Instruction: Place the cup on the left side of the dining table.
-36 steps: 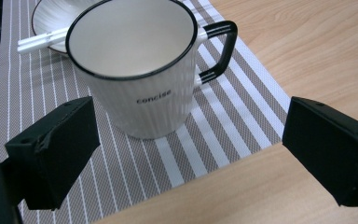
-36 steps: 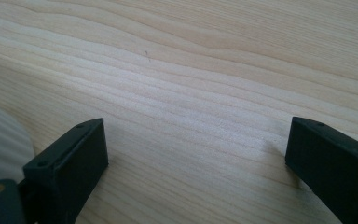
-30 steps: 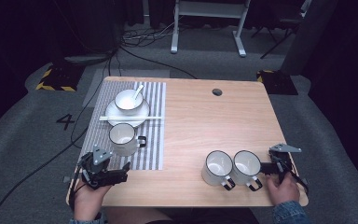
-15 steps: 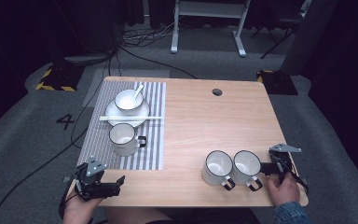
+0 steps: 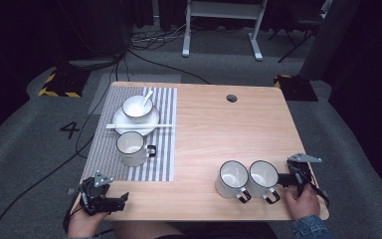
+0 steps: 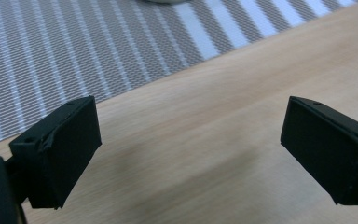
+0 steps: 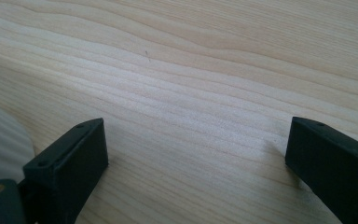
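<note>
Both claws, left (image 5: pixel 122 200) and right (image 5: pixel 284 180), rest gaping and empty at the worktop (image 5: pixel 219 124) edge, likely idle beside mugs (image 5: pixel 248 178).

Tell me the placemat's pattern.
Grey and white stripes on the placemat, clearest in the left gripper view.

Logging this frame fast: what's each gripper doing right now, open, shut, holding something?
Left gripper: open, jaws wide apart over bare table, holding nothing.
Right gripper: open, jaws wide apart over bare wood, holding nothing.
</note>
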The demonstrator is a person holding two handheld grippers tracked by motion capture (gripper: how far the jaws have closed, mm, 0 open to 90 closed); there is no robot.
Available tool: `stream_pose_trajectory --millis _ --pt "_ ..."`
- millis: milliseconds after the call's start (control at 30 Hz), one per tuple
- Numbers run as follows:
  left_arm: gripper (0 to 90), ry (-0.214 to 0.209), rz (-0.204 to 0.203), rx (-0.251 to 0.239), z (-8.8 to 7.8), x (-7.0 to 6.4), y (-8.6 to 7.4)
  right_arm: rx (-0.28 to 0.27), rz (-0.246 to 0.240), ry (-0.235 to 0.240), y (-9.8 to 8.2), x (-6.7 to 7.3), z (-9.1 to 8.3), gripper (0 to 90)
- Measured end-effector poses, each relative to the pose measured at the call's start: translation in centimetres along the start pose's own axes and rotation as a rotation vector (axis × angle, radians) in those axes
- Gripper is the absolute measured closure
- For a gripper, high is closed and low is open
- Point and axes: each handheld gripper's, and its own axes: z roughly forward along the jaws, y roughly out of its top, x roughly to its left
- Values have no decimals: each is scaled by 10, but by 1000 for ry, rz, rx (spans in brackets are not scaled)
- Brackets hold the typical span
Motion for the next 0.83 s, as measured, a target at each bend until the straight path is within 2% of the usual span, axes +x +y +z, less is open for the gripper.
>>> stream_pose_trajectory --millis 67,100,167,267,333,400,467,833 --pt "51 42 -14 -17 3 0 -5 0 0 0 0 0 0 57" --pt "53 40 -33 -21 6 -1 -8 1 1 0 0 0 0 57" --pt "53 52 -40 -13 10 -2 -12 0 1 0 0 0 0 57" --pt "21 41 -66 -65 13 -1 -20 1 1 0 0 0 0 57" --pt "0 54 -56 -127 15 1 -26 1 1 0 0 0 0 57" --pt "0 41 -42 -235 20 1 -36 1 1 -1 0 0 0 57" --pt "2 34 -31 -236 20 2 -36 1 1 -1 0 0 0 57" --pt "2 29 -25 -239 21 2 -36 1 1 -1 0 0 0 57"
